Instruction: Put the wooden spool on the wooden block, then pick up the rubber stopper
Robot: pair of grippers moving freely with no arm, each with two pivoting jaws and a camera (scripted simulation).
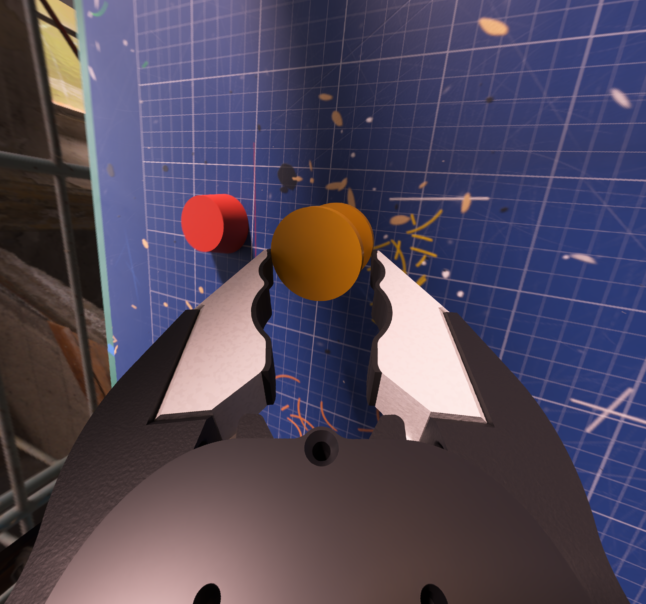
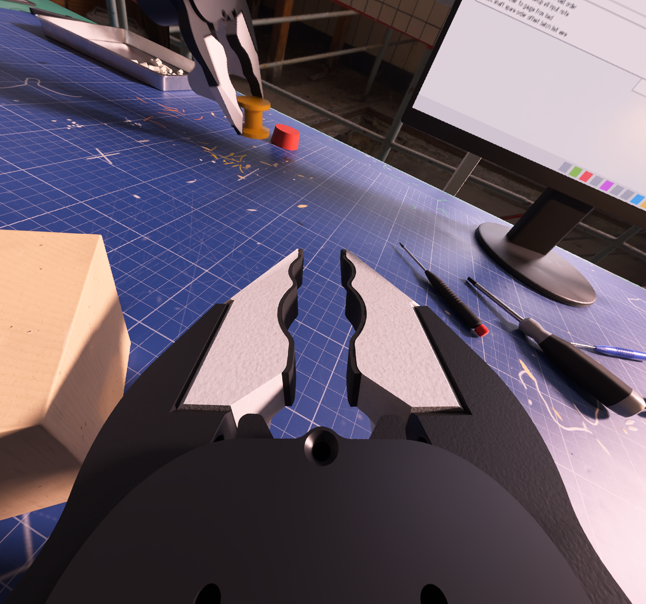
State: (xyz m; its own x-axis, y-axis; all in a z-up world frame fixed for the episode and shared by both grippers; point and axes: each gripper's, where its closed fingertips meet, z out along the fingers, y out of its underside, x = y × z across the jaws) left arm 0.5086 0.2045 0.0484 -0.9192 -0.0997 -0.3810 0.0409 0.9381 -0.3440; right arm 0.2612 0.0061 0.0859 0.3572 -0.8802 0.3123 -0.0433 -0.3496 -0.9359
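Wooden spool [image 1: 316, 251] is standing upright on the blue grid desk [image 1: 454, 133], right near its far edge, with the left claw [image 1: 321, 255] spread around it, fingertips on either side and not visibly squeezing yet. Rubber stopper [image 1: 213, 222], the red one, sits just beside the spool. Over on the right wrist view, the right claw [image 2: 321, 254] hangs spread with nothing in it, wooden block [image 2: 52, 342] close on its left, two screwdrivers [image 2: 444, 290] and a monitor [image 2: 524, 63] off to its right.

The spool [image 2: 254, 117] stands on the mat [image 2: 209, 220] just beside the stopper [image 2: 285, 137].
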